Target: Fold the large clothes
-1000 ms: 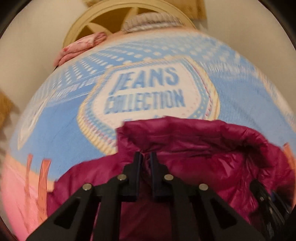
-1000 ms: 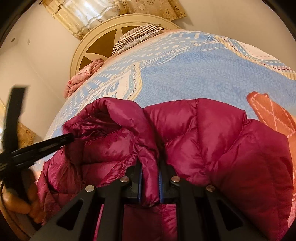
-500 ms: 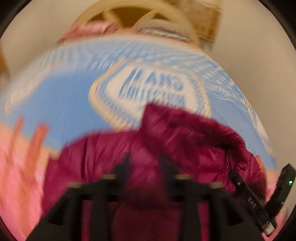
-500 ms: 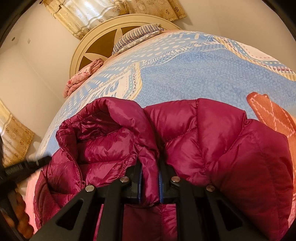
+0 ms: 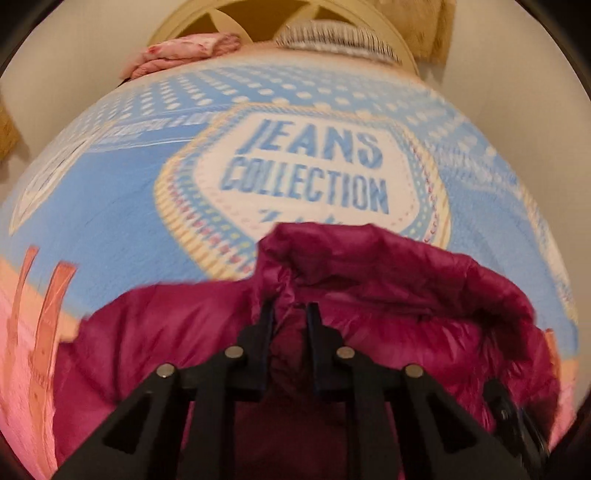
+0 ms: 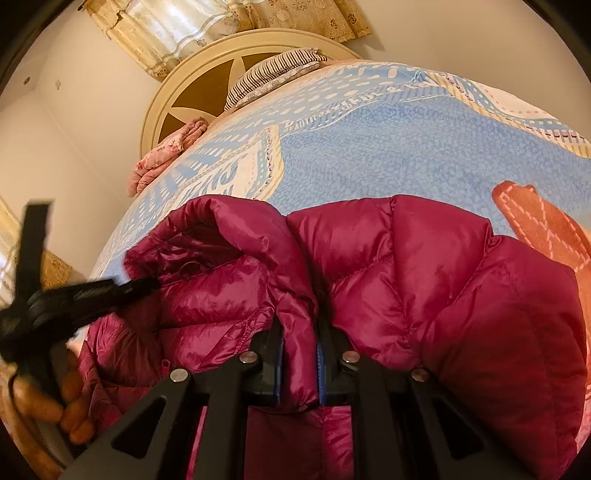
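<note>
Left tongs (image 5: 290, 314) have just closed, re-clamping jacket (image 6: 424, 280) collar; right tongs (image 6: 299, 332) stay clamped on it.

Warm, moderately dim indoor light covers both views. In the right wrist view the brightest area is the curtain (image 6: 173, 33) above the headboard (image 6: 207, 88), where daylight shows through. Sheen marks the jacket (image 6: 424, 280) below the headboard. The left wrist view is softened by motion blur; bedspread (image 5: 110, 206) lettering smears. Fisheye distortion bows the bed, and black vignetting rings every edge.
</note>
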Demonstrator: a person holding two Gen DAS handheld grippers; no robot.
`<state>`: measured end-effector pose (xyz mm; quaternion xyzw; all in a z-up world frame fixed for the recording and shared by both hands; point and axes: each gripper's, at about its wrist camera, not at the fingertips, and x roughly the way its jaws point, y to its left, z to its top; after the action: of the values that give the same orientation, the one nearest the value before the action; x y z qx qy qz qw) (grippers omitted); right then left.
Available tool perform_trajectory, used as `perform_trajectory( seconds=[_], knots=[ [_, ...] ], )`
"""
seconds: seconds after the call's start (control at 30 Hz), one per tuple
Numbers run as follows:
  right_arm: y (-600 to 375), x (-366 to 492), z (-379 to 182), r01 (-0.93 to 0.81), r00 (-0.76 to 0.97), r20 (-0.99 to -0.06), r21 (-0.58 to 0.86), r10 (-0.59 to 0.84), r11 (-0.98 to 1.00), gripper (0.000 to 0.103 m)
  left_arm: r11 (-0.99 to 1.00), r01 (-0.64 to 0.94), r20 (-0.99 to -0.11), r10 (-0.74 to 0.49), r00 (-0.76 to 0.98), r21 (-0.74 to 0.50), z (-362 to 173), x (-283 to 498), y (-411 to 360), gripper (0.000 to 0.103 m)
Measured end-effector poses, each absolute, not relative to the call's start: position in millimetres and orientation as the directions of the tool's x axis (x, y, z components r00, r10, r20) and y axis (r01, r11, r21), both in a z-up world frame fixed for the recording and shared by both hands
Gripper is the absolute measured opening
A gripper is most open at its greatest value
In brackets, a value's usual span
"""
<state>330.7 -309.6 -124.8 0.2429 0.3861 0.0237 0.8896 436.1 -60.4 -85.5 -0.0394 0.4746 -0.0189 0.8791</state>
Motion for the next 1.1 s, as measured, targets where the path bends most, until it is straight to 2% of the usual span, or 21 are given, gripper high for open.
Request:
perform_trajectory(
  seconds=[0.1,0.27,0.4,0.5,0.57,0.63,0.73,0.9,1.0,1.1],
  knots=[
    [-309.6,330.7,-124.7,0.145,0.700,-0.676,0.450,0.230,0.881,0.012,0.986,-0.034,-0.805,-0.114,0.583,-0.165,-81.0,402.3,-37.2,0.017],
    [-309.8,330.4,-124.4,0.145,0.700,-0.677,0.448,0.229,0.882,0.012,0.959,-0.112,-0.805,-0.151,0.573,-0.259,-111.9,385.4,-10.3,0.018],
    [-310.1,330.3,-124.7,0.145,0.699,-0.678,0.446,0.228,0.883,0.012,0.960,-0.117,-0.796,-0.139,0.589,-0.254,-110.6,381.2,-16.8,0.021],
    [-311.5,330.0,-124.0,0.140,0.696,-0.673,0.467,0.249,0.873,0.015,0.965,-0.104,-0.756,-0.119,0.644,-0.241,-117.9,375.9,-21.5,0.021],
    [-316.7,322.5,-117.4,0.156,0.691,-0.675,0.489,0.260,0.858,0.016,0.952,-0.109,-0.744,-0.150,0.651,-0.287,-120.2,376.0,-14.0,0.021],
    [-326.9,298.6,-98.0,0.182,0.768,-0.606,0.513,0.204,0.839,0.017,0.930,-0.114,-0.726,-0.191,0.660,-0.349,-122.1,374.2,-4.8,0.021],
    [-329.9,278.8,-57.1,0.232,0.858,-0.511,0.457,0.040,0.859,0.018,0.924,-0.118,-0.717,-0.197,0.669,-0.364,-122.9,373.2,-2.8,0.021],
    [-295.3,355.2,-23.8,0.143,0.810,-0.577,0.365,0.103,0.920,0.018,0.927,-0.116,-0.717,-0.191,0.670,-0.356,-122.7,375.0,-5.8,0.021],
    [-270.5,404.5,-43.5,0.110,0.711,-0.679,0.364,0.183,0.925,0.018,0.926,-0.114,-0.716,-0.197,0.670,-0.361,-123.1,375.7,-5.4,0.021],
    [-250.8,405.5,-71.1,0.095,0.593,-0.777,0.327,0.210,0.940,0.018,0.917,-0.113,-0.710,-0.214,0.671,-0.383,-123.8,374.7,-2.0,0.021]
  ],
)
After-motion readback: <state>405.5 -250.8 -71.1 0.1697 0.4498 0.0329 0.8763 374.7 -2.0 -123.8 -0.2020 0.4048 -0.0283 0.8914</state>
